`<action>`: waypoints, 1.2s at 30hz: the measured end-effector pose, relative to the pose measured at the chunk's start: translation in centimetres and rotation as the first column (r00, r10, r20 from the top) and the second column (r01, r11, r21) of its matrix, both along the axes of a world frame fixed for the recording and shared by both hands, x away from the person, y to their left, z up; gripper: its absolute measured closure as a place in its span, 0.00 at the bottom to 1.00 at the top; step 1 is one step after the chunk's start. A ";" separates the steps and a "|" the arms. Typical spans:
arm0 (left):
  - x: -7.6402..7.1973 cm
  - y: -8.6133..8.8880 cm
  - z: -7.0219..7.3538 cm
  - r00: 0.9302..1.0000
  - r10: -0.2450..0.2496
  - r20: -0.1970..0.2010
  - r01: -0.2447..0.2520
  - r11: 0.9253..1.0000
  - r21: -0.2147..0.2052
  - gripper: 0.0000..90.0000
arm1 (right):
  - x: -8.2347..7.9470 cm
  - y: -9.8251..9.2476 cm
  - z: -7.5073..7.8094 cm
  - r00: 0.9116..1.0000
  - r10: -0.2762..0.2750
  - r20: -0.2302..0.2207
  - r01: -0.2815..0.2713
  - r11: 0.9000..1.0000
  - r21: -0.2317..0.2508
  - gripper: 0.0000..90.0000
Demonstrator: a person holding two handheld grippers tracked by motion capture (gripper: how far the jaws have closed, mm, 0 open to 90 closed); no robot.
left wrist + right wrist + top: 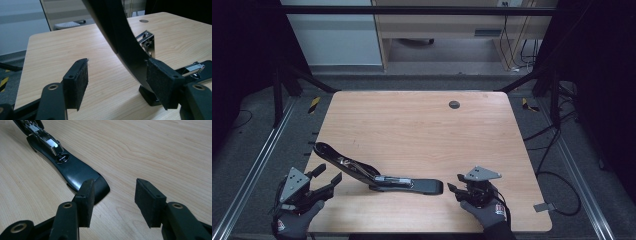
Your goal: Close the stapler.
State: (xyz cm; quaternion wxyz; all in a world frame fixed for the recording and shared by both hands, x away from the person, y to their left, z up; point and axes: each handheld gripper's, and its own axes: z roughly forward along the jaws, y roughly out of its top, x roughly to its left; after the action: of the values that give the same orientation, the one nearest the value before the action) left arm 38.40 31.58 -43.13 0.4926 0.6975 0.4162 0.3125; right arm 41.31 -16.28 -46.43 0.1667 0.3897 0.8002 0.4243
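My left gripper point(328, 181) sits at the near left corner of the table point(412, 120), jaws standing wide apart with nothing gripped. In the left gripper view the left pad point(78, 82) has bare wood ahead of it. The right pad point(163, 82) lies right against the raised black arm of the stapler point(377, 172); whether it actually touches I cannot tell. That arm rises between my jaws, nearer the right pad, and curves up and away over the gripper. Its foot rests on the wood just ahead of the right pad. The shiny metal staple channel point(147, 42) shows just beyond the arm, to its right.

The stapler lies opened out between my two grippers. In the high view its upper arm point(343, 160) slants up and away toward the left, ending above and beyond my left gripper. Its flat base point(417, 185) stretches rightward along the table toward my right gripper. The hinge lies about midway between both hands.

My right gripper point(458, 186) is near the table's front edge on the right side, jaws also wide apart and empty. In the right gripper view the rounded end of the stapler base point(77, 173) lies just ahead of my left pad point(86, 202), partly behind it. The right pad point(148, 202) has bare wood ahead of it. The base runs away from the gripper to the upper left, the metal anvil plate point(62, 158) farther along it. I cannot tell whether the pad touches the base.
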 end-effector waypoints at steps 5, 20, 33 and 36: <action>0.1 -0.4 0.8 1.000 -0.008 0.018 0.008 1.000 -0.009 0.37 | -0.1 0.6 -0.1 1.000 0.020 -0.001 -0.020 1.000 -0.001 0.59; 1.7 -1.0 2.3 0.999 0.007 0.046 -0.006 1.000 -0.021 0.40 | -0.5 1.3 -0.4 0.999 0.040 -0.013 -0.040 0.999 0.000 0.66; 2.5 -0.9 2.8 0.998 0.030 0.058 -0.028 0.999 -0.028 0.52 | -0.1 2.5 -1.3 0.998 0.050 -0.045 -0.049 0.999 0.012 0.78; 2.5 -0.8 2.8 0.998 0.035 0.058 -0.033 0.999 -0.034 0.55 | 0.0 2.8 -1.4 0.998 0.043 -0.041 -0.042 0.999 0.015 0.82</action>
State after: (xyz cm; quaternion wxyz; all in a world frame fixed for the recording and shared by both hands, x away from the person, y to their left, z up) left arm 40.93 30.75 -40.32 0.5104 0.6728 0.4186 0.3341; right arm 41.36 -13.47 -47.87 0.1385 0.3824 0.8087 0.4251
